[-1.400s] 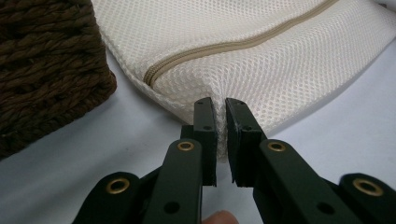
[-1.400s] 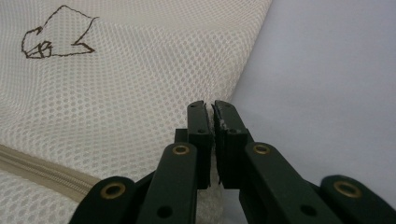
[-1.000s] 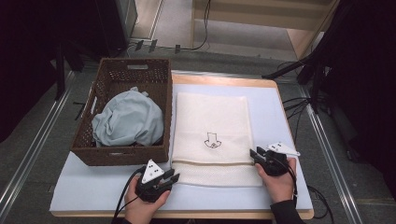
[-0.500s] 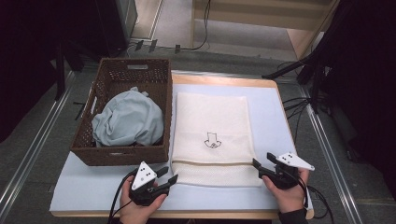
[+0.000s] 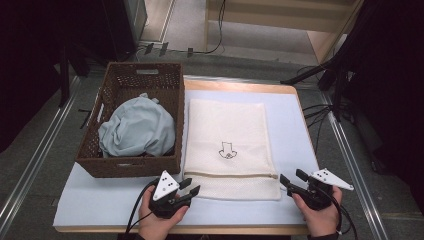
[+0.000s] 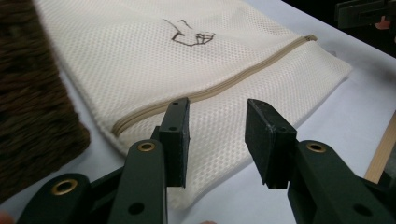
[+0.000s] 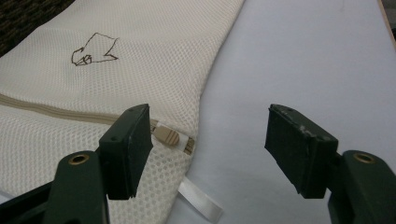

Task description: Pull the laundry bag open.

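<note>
A cream mesh laundry bag (image 5: 227, 125) lies flat on the pale blue table cover, its zipper (image 5: 235, 175) running across near the front end. My left gripper (image 5: 192, 186) rests at the bag's front left corner, open; its jaws have just been closing with nothing between them (image 6: 217, 121). My right gripper (image 5: 290, 177) sits just off the bag's front right corner, open; its jaws have just been opening, and they are empty (image 7: 210, 126). The zipper pull (image 7: 166, 135) lies beside its left jaw, apart from it.
A brown wicker basket (image 5: 142, 67) holding a crumpled light blue cloth (image 5: 135, 127) stands left of the bag, touching its edge. A white ribbon tab (image 7: 201, 200) sticks out of the bag's corner. Bare table cover (image 5: 292, 125) lies to the right.
My right gripper has pulled back to the right off the bag's corner and its jaws stand wider. The left gripper has stayed in place at the front left corner.
</note>
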### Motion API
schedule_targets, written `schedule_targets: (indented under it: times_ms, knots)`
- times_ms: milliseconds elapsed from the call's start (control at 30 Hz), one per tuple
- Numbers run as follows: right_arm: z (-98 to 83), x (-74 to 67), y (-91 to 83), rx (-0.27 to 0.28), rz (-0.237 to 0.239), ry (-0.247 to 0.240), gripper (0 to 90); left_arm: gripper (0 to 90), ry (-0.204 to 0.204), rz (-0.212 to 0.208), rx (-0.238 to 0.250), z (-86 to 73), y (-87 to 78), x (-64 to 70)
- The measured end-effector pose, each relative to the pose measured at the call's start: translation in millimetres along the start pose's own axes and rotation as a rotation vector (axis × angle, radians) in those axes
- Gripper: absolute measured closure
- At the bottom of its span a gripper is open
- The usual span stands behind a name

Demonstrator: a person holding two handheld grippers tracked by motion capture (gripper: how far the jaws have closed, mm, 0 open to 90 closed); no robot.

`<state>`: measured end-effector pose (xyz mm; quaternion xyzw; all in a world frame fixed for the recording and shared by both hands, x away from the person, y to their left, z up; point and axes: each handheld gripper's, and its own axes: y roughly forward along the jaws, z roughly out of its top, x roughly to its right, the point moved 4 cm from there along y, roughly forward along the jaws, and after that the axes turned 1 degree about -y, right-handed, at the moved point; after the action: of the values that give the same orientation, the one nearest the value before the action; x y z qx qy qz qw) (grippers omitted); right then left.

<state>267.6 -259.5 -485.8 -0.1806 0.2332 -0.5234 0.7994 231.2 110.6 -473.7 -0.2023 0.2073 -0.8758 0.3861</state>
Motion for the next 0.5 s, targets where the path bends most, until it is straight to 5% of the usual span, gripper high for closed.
schedule_targets:
  times_ms: [233,500]
  knots:
    - [-7.7,4.3,0.1,-0.002,0.034,0.02,39.8,66.6,0.011,-0.039,-0.017,9.0,18.4,15.7]
    - [-13.9,-1.4,4.3,-0.049,0.07,0.014,54.7,70.0,0.041,-0.104,-0.059,18.1,57.2,45.1]
